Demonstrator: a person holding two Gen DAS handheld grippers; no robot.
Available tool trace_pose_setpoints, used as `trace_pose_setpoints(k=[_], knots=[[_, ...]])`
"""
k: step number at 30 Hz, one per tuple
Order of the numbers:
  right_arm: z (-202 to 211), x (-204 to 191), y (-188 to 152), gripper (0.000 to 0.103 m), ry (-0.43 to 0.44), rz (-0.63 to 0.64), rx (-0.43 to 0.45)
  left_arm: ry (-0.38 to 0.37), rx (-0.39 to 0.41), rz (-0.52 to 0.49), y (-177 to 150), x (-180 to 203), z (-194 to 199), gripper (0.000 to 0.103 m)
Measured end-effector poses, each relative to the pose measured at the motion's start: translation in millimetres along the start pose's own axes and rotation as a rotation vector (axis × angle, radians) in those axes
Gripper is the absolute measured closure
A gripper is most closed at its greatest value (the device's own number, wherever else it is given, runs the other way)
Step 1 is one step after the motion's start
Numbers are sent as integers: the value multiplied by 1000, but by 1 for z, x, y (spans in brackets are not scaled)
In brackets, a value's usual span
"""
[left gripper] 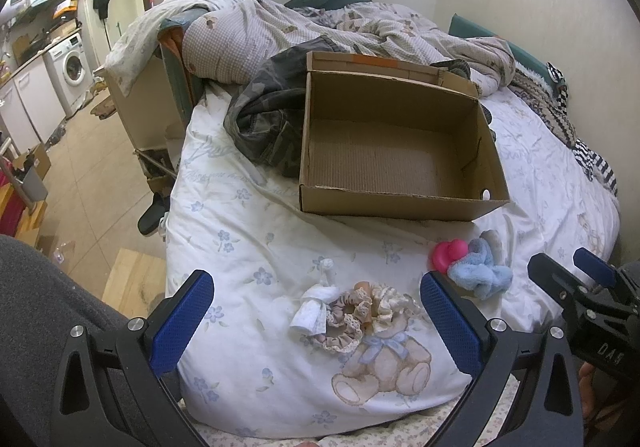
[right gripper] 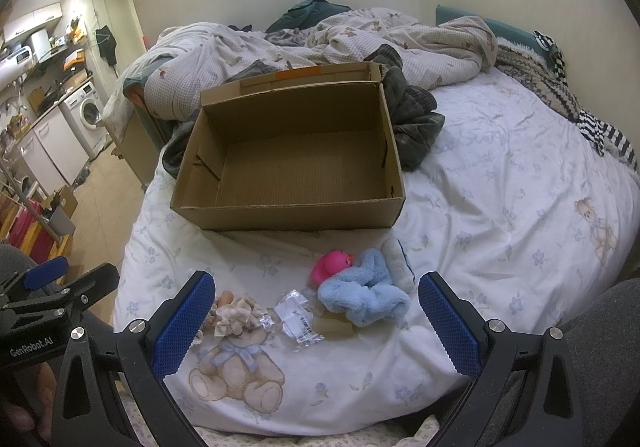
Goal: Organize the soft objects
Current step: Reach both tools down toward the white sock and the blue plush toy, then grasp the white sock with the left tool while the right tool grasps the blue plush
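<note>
Cardboard, plain brown, forms the open box [left gripper: 400,151] sitting empty on the bed [left gripper: 248,231], whose white cover carries blue flowers and a printed teddy bear. From the left wrist view, the left tongs [left gripper: 316,321] stand wide apart holding nothing, with the beige lace scrunchies [left gripper: 360,313] and a white cloth piece [left gripper: 314,307] lying between them. At two o'clock from the scrunchies lie a pink rubber duck [left gripper: 448,253] and a blue fluffy cloth [left gripper: 482,271], touching. From the right wrist view, the right tongs [right gripper: 316,321] are likewise spread and empty, with a clear plastic wrapper [right gripper: 296,317] between them, left of the cloth. The box is at twelve o'clock.
</note>
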State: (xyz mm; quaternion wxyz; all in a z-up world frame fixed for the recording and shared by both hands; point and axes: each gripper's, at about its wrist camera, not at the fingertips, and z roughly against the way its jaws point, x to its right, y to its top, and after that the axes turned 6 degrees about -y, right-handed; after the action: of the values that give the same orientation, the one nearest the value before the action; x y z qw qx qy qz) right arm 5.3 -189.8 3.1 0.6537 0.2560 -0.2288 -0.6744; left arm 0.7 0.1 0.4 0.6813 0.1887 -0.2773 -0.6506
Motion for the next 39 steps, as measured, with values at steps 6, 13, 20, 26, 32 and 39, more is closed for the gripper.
trace_pose_setpoints(k=[6,13,20,26,32,39], knots=[[-7,2,11,0,48,-36,-68,38,-77,4,18,-1,-11,0],[-28,22,42,0,108,-65,-191,70,-229,69,42,-26,-47,0],[-68,36,55,0,86,-50,-318,7,-467,170,27,-49,-112,18],[-103,44,53,0,88,-64,-409,-14,-581,159,14,-37,-156,33],[-132,62,47,0,157,-151,-514,-24,-629,77,2,-18,-182,48],[-158,62,21,28,161,-134,-691,-73,-662,141,-8,-26,-197,70]])
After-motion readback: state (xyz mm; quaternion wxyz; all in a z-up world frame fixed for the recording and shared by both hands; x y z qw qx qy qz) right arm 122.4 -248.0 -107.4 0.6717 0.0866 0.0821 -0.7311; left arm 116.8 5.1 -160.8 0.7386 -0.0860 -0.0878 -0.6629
